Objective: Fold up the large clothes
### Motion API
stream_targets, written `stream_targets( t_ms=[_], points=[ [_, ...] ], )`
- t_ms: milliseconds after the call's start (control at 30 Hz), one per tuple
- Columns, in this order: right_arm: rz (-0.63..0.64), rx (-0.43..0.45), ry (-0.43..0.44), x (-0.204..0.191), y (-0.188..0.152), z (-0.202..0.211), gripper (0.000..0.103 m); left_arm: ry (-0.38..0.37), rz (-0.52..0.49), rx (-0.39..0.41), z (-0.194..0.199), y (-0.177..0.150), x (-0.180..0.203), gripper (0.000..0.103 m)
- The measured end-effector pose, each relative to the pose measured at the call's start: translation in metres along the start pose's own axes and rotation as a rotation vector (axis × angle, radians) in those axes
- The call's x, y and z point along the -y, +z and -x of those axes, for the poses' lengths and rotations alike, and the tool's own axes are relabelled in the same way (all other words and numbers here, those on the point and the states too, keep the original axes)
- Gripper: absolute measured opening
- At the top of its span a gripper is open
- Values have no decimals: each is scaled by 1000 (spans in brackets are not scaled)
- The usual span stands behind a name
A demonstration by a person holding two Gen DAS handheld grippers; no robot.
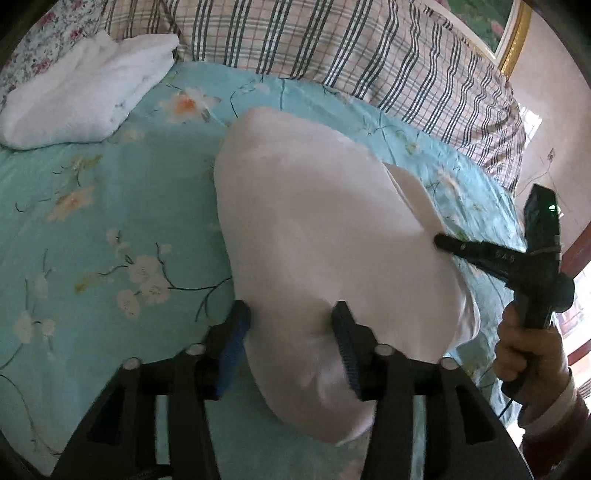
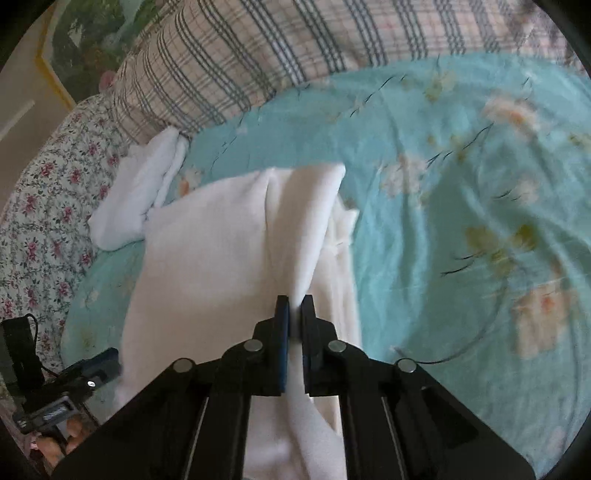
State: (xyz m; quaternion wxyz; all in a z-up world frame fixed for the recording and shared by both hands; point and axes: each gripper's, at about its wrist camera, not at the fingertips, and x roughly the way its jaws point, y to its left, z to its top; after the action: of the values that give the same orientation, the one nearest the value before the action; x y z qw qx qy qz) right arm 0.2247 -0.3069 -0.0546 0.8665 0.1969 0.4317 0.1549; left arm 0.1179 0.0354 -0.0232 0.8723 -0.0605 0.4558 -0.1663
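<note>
A large white garment (image 1: pixel 314 240) lies partly folded on the turquoise floral bedsheet (image 1: pixel 110 206). My left gripper (image 1: pixel 291 314) is open, its jaws standing wide on either side of the garment's near edge. My right gripper (image 2: pixel 294 306) is shut on a raised fold of the same garment (image 2: pixel 221 258), lifting it a little. In the left wrist view the right gripper (image 1: pixel 441 242) pinches the garment's right edge, held by a hand (image 1: pixel 528 354). The left gripper's tip (image 2: pixel 105 360) shows at the lower left of the right wrist view.
A folded white cloth (image 1: pixel 85 96) lies at the far left of the bed, also in the right wrist view (image 2: pixel 136 192). A plaid quilt (image 1: pixel 332 48) runs along the back. A floral pillow (image 2: pixel 48 206) lies at the left. A framed picture (image 1: pixel 506 33) hangs on the wall.
</note>
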Motion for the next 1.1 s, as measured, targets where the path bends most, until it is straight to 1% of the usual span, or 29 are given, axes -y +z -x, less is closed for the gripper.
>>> stream_targets(
  t_ms=[33,100,133,167,200,233,267,300,333,367,433,467,500,533,567,600,667,733,833,900,1000,1067,1100],
  points=[
    [-10,-35,-6,5,-3,-9,6,3,-3,-3,-3,0,1,56],
    [-40,-92,-5,13,-9,-23,7,8,-6,-2,-5,0,2,57],
    [-55,-94,-8,15,-9,-24,8,8,-5,-3,-4,0,2,57],
    [-67,-80,-16,13,-9,-19,10,7,-4,-6,-4,0,1,57],
    [-66,-54,-45,10,-7,-11,14,4,-3,-9,-5,-2,-2,57],
    [-47,0,-82,3,-5,2,15,-1,-3,-11,-6,-2,-3,57],
    [-23,59,-91,-4,-3,15,15,-5,-5,-12,-7,-1,-3,57],
    [-8,90,-83,-10,-1,23,15,-4,-6,-12,-7,-1,-4,57],
    [14,99,-61,-17,0,26,15,1,-10,-11,-8,-1,-3,57],
    [59,61,-21,-27,1,20,16,9,-16,-10,-10,-1,-1,57],
    [82,-8,6,-33,-3,5,16,24,-27,-6,-9,-2,0,58],
    [76,-38,-9,-30,-8,-5,16,30,-34,-5,-10,-3,1,58],
    [65,-80,-47,-24,-14,-17,15,31,-41,-4,-11,-5,1,59],
    [47,-108,-43,-16,-19,-26,15,31,-42,-10,-13,-7,0,60],
    [17,-102,-7,-7,-26,-29,13,21,-33,-16,-16,-9,-2,60],
    [12,-82,4,-3,-28,-26,11,10,-22,-19,-18,-9,-5,62],
    [16,-78,2,-1,-30,-23,11,-16,14,-28,-21,-9,-11,63],
    [10,-78,4,0,-29,-22,11,-23,24,-32,-22,-9,-13,64],
    [-3,-77,10,4,-30,-22,11,6,-2,-24,-18,-11,-7,64],
    [-1,-76,3,0,-30,-23,11,12,-7,-22,-17,-12,-5,64],
    [-4,-77,1,0,-31,-20,11,-26,32,-37,-13,-9,-12,64],
    [-9,-87,-1,0,-30,-16,11,-50,42,-17,-2,0,-15,62],
    [-8,-90,-4,-1,-27,-14,14,-42,38,7,5,8,-17,62]
  ],
)
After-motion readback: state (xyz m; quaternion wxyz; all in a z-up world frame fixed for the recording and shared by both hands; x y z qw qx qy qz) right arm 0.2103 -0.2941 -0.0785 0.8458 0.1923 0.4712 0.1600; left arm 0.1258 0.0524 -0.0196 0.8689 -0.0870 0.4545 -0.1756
